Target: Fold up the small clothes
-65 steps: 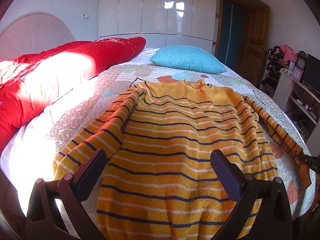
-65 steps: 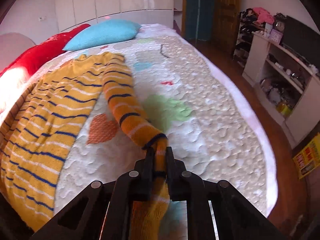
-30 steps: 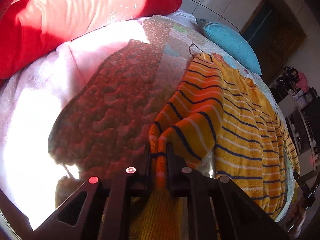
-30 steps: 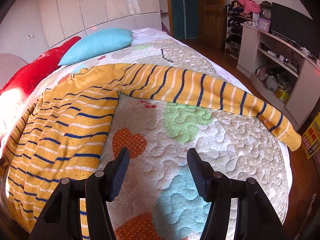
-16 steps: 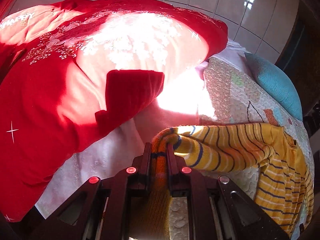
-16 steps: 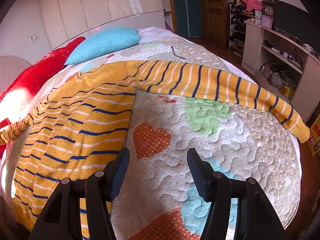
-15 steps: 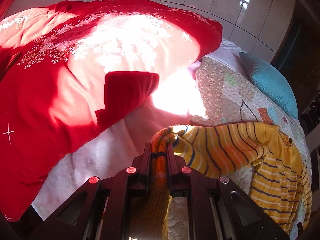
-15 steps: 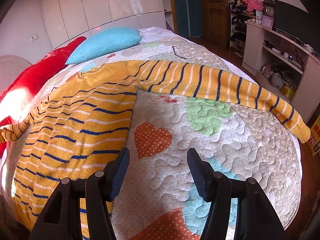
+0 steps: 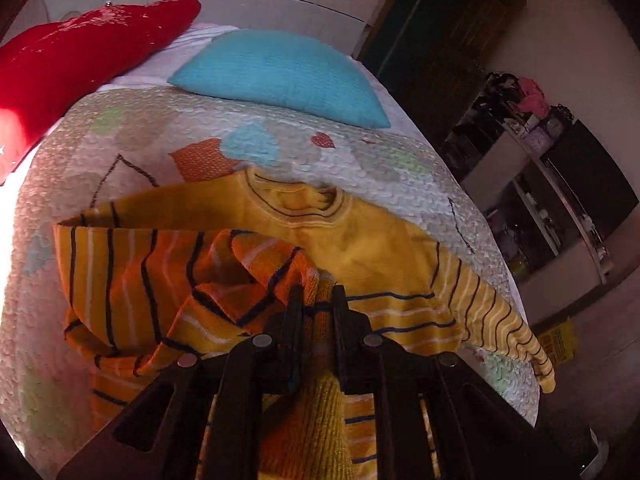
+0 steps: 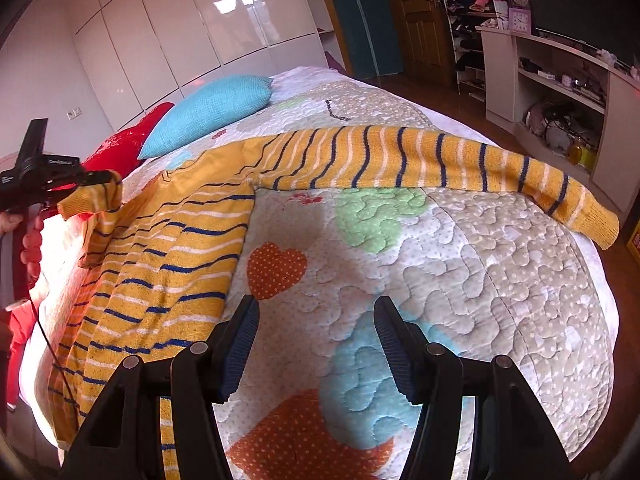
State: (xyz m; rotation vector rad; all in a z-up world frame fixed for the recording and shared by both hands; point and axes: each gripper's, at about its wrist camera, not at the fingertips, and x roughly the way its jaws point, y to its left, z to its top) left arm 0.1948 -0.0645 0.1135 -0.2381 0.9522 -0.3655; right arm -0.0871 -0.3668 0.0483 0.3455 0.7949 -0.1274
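Observation:
A yellow sweater with navy and white stripes (image 10: 172, 248) lies on the quilted bed (image 10: 460, 264). Its right sleeve (image 10: 420, 160) is stretched out flat toward the bed's right edge. My left gripper (image 9: 318, 292) is shut on the cuff of the left sleeve (image 9: 180, 276) and holds it raised over the sweater's body, below the neckline (image 9: 296, 200). From the right wrist view the left gripper (image 10: 96, 180) shows at far left with the cuff in it. My right gripper (image 10: 316, 316) is open and empty above the quilt, right of the sweater's body.
A turquoise pillow (image 9: 280, 72) and a red duvet (image 9: 72, 52) lie at the head of the bed. White wardrobes (image 10: 224, 28) stand behind. A shelf unit (image 10: 560, 92) and wooden door (image 10: 420, 12) are right of the bed.
My left gripper has carried the left sleeve cuff from the bed's left side, near the red duvet, inward over the sweater. The right gripper stays open and nearly still.

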